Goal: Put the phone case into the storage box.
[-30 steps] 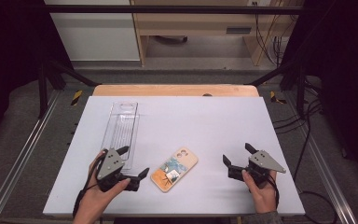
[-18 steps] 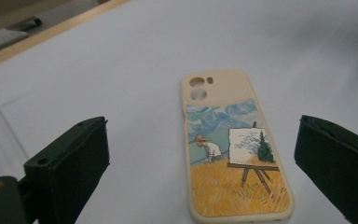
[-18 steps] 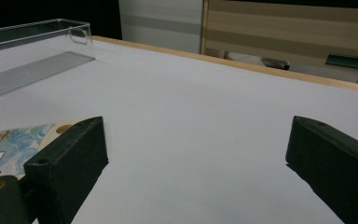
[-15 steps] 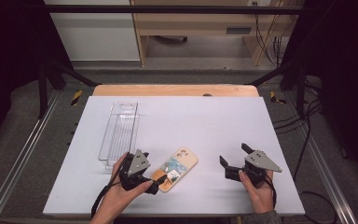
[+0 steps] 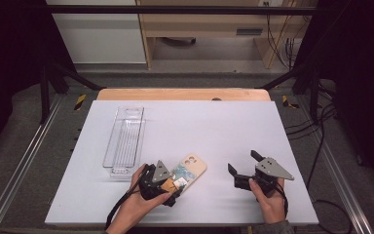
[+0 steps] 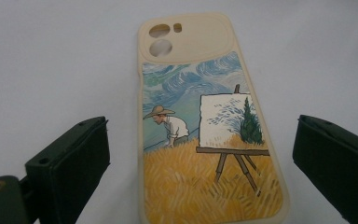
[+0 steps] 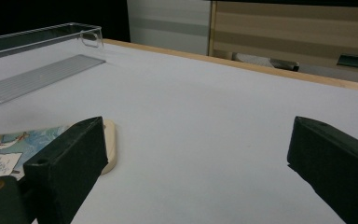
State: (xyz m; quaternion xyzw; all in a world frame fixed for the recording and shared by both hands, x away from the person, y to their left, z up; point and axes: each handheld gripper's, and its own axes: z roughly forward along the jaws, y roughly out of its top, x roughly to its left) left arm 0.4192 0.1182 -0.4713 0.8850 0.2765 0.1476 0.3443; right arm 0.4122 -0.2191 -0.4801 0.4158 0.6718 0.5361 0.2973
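The phone case lay flat on the white table, near its front edge. The left gripper hovered over the case's near end, jaws spread wide on either side, not touching it. The right gripper sat well apart to the right, jaws open and empty.

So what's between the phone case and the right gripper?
Nothing: in the high view, bare table separates the phone case from the right gripper.

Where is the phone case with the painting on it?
In the high view, the phone case lies flat near the table's front edge, left of middle, just right of the clear tray. The open left gripper straddles its near end.
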